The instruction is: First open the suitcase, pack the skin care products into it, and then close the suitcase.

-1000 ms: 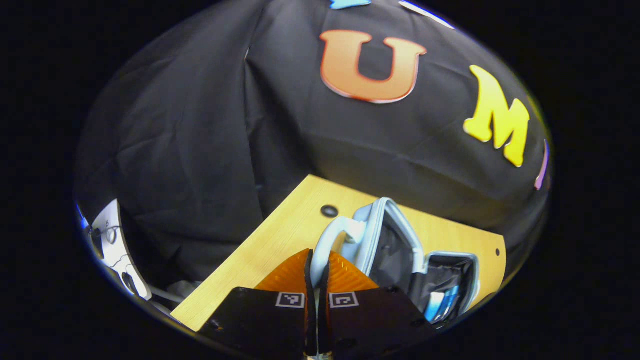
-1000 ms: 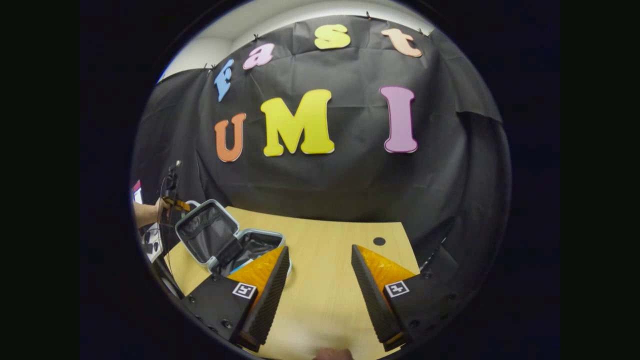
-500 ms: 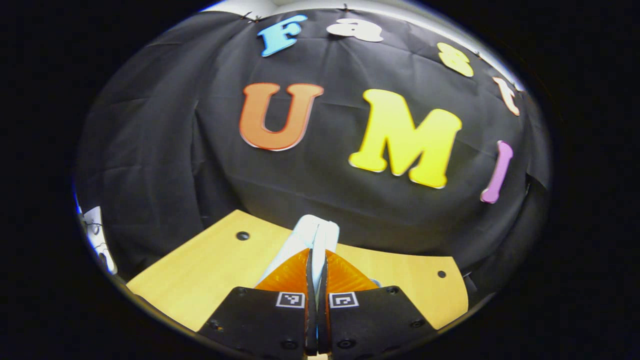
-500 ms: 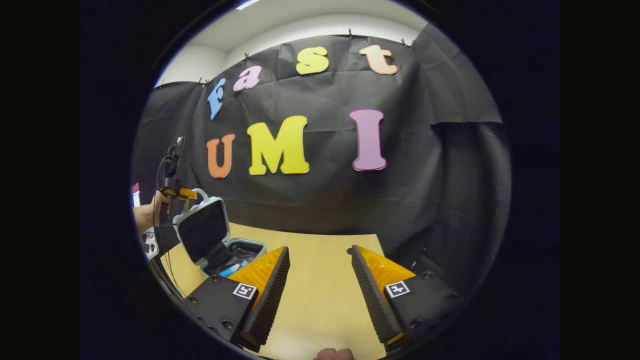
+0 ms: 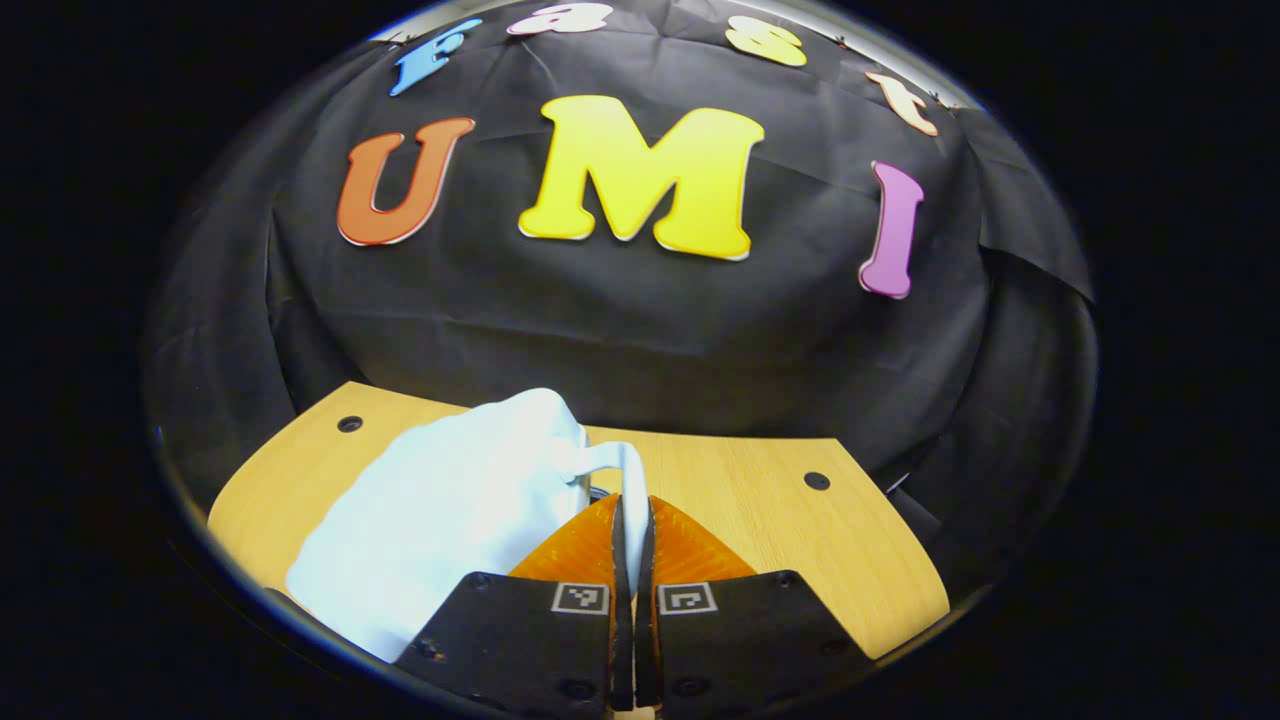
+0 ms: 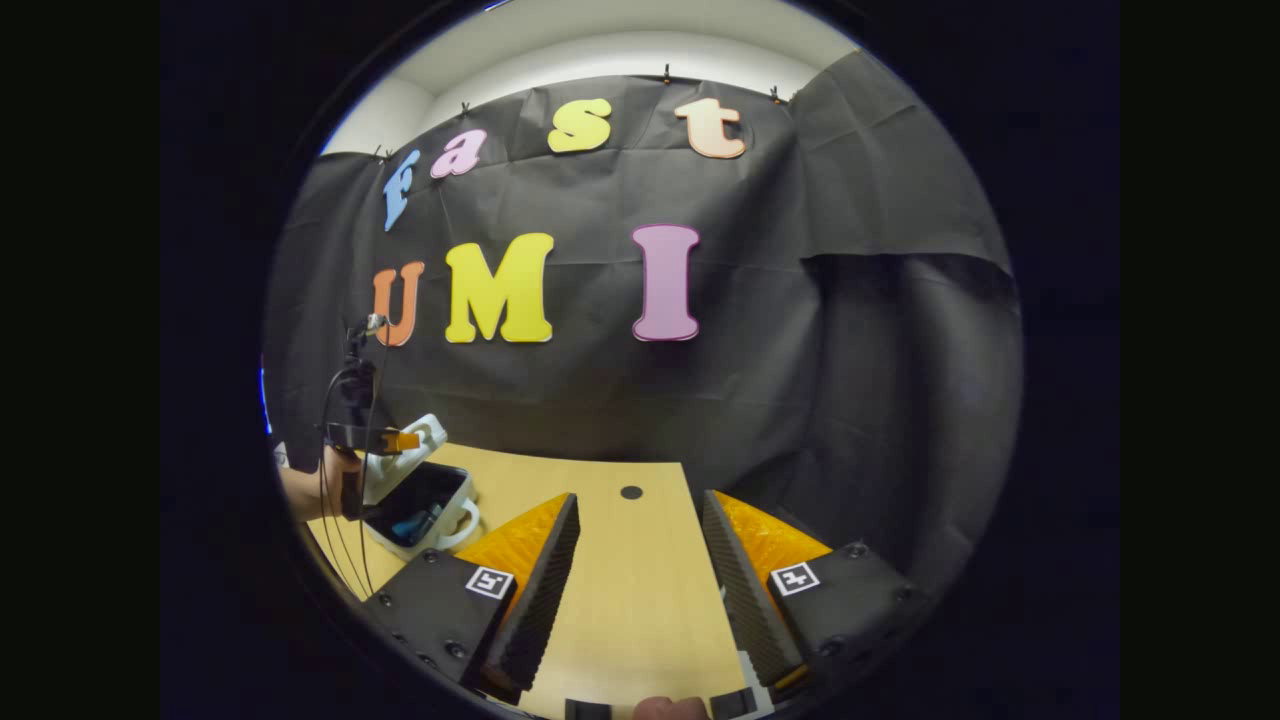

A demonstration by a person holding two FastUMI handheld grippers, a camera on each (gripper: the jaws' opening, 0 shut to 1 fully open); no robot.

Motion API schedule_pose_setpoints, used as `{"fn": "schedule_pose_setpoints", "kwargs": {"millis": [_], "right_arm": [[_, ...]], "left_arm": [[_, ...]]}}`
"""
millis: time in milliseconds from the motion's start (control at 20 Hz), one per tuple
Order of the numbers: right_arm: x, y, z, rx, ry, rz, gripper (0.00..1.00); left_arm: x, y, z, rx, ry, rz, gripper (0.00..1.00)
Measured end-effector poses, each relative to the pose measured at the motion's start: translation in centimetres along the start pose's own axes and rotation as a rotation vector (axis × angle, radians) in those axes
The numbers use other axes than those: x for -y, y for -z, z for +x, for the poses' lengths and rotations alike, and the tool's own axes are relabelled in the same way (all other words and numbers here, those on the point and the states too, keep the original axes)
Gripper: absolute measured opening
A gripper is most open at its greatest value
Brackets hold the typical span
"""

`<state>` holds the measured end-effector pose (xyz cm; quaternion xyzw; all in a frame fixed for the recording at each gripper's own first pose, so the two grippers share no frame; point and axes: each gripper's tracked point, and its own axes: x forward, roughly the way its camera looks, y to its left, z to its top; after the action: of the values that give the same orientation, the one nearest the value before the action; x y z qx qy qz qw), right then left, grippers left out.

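A black cloth wall backs a wooden desk with small dark holes in its top; the left gripper view shows two of them, the right gripper view one. There is one suitcase, pale blue-white, on the desk's left part. In the left gripper view its lid slopes down toward the desk, seen from outside, and its handle runs between the fingers of the left tool, which are pressed together on it with almost no gap. The right gripper view gives the far side of this: the suitcase is part open, lid tilted over the base, the dark lining visible and one blue product lying inside. There the left tool is level at the lid's top edge, held by a hand coming in from the left with cables hanging below it. The right tool is spread wide, holds nothing, and hangs over bare desk, well apart from the suitcase. A fingertip shows at the bottom edge of that view.
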<state>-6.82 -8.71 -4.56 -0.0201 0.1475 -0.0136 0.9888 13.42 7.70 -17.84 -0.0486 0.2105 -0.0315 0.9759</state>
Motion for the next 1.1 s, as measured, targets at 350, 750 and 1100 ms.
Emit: {"fn": "schedule_pose_setpoints", "kwargs": {"millis": [350, 750, 1100], "right_arm": [[1.8, 0.9, -0.9, -0.026, 0.067, -0.033, 0.75], [2.1, 1.7, -0.2, -0.037, 0.084, -0.012, 0.75], [1.6, 1.8, 1.7, -0.03, 0.047, 0.009, 0.75]], "left_arm": [[2.7, 8.1, 3.8, -0.155, 0.053, 0.078, 0.04], [4.0, 11.3, 4.9, -0.19, 0.001, 0.303, 0.09], [6.6, 13.0, 4.5, -0.232, 0.01, 0.292, 0.8]]}}
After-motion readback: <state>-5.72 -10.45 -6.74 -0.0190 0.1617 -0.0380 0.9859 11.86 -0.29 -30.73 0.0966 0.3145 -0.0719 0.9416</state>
